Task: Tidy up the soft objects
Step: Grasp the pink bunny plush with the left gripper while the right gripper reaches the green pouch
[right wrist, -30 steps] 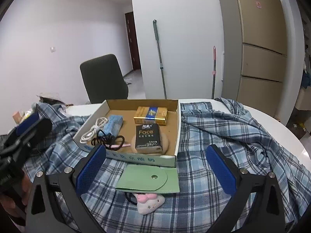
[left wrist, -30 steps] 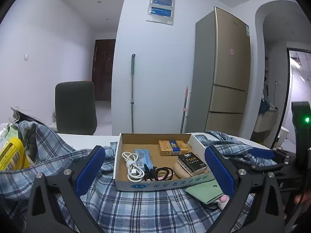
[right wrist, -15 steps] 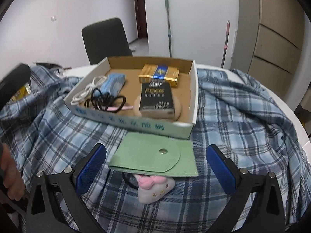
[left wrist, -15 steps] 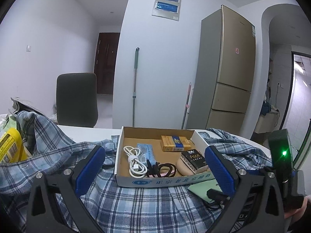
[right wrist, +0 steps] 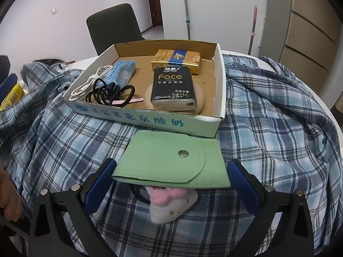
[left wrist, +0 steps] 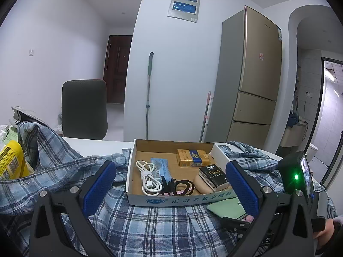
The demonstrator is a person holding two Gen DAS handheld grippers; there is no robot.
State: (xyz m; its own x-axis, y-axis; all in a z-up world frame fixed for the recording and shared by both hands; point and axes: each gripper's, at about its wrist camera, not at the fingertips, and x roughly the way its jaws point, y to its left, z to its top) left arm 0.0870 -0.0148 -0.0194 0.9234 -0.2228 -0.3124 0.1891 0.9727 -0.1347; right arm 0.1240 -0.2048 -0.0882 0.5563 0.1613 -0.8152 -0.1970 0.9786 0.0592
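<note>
A green snap pouch (right wrist: 171, 162) lies on the blue plaid shirt (right wrist: 268, 132) just in front of a cardboard box (right wrist: 150, 120). Under the pouch sits a small white and pink plush (right wrist: 171, 203). My right gripper (right wrist: 170, 182) is open, its blue fingers (right wrist: 100, 182) flanking the pouch's near edge. My left gripper (left wrist: 170, 187) is open too, held back above the shirt (left wrist: 150, 224) and facing the box (left wrist: 175, 199); the pouch (left wrist: 225, 205) shows at its right. The box holds a black tissue pack (right wrist: 172, 87), a round beige puff, black hair ties (right wrist: 111, 94), a white cable and a blue packet.
A gold and blue carton (right wrist: 176, 61) lies at the back of the box. A yellow bag (left wrist: 10, 162) sits at the far left. A dark chair (left wrist: 84, 109) stands beyond the white table, with a fridge (left wrist: 253, 81) and mops behind. A hand (right wrist: 8, 194) shows at left.
My right gripper has moved forward and down to the green pouch, which now sits between its fingers. The left gripper has tilted up slightly and stayed back.
</note>
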